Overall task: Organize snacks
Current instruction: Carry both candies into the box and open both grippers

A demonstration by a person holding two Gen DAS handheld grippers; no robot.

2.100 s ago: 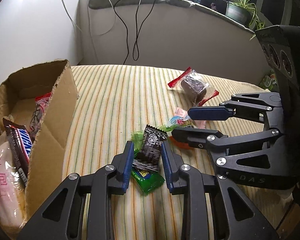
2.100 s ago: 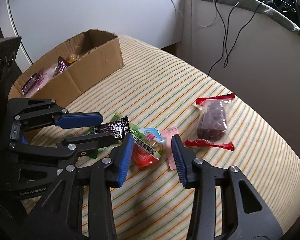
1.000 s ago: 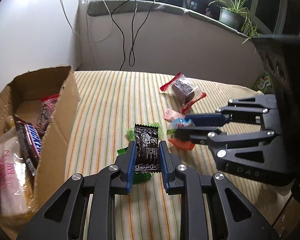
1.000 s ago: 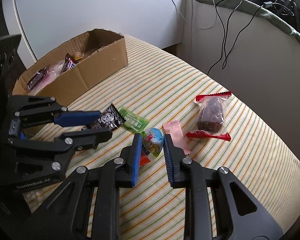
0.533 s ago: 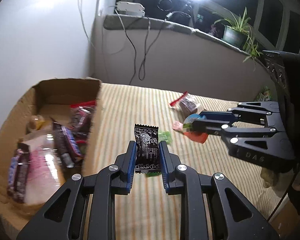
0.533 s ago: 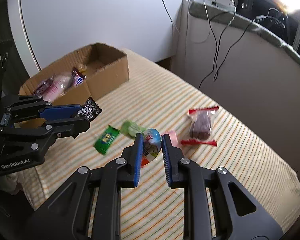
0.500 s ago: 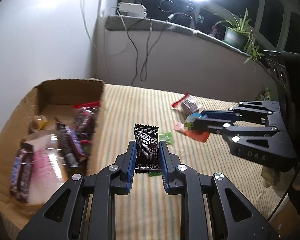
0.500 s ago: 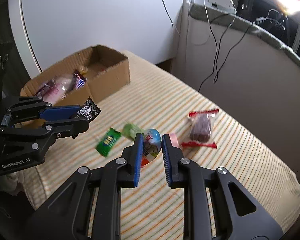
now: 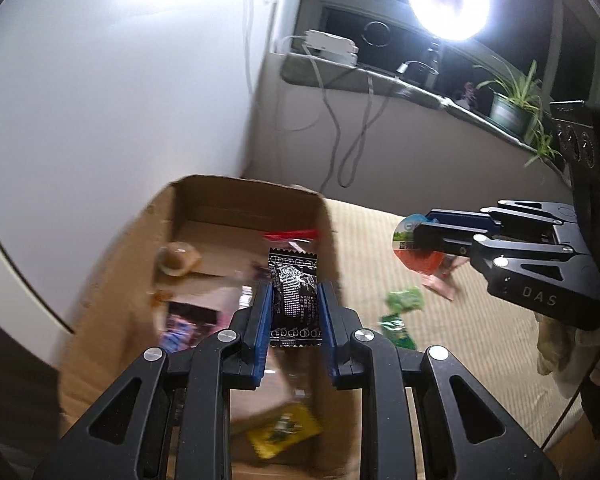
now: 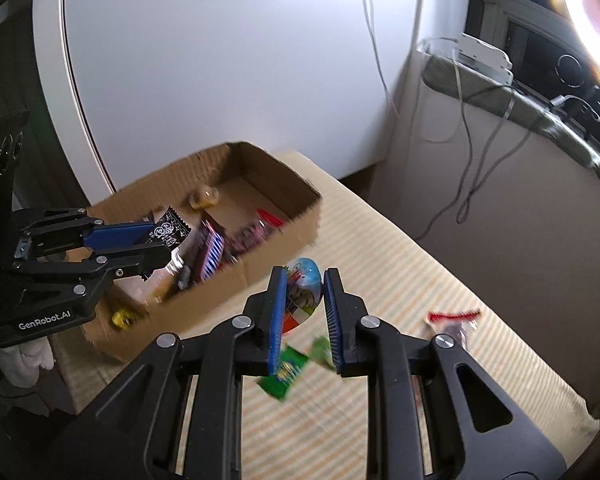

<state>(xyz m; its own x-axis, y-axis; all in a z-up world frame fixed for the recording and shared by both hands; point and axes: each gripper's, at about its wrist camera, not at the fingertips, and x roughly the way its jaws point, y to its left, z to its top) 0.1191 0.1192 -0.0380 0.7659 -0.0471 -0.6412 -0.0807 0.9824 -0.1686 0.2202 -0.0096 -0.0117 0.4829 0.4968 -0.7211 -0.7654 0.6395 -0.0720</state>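
Note:
My left gripper is shut on a black snack packet and hangs above the open cardboard box, which holds several wrapped snacks. In the right wrist view the same left gripper holds the black packet over the box. My right gripper is shut on an egg-shaped snack with a colourful wrapper, above the striped cloth just right of the box. The left wrist view shows the egg snack in that right gripper.
Two green packets and a red-ended dark snack bag lie on the striped cloth. A pink wrapper lies near them. White wall stands behind the box; cables hang from a ledge with a lamp and plant.
Both grippers have risen and swung left toward the box with their snacks held. The left one has gone from above the cloth to over the box; the green packets stay on the cloth.

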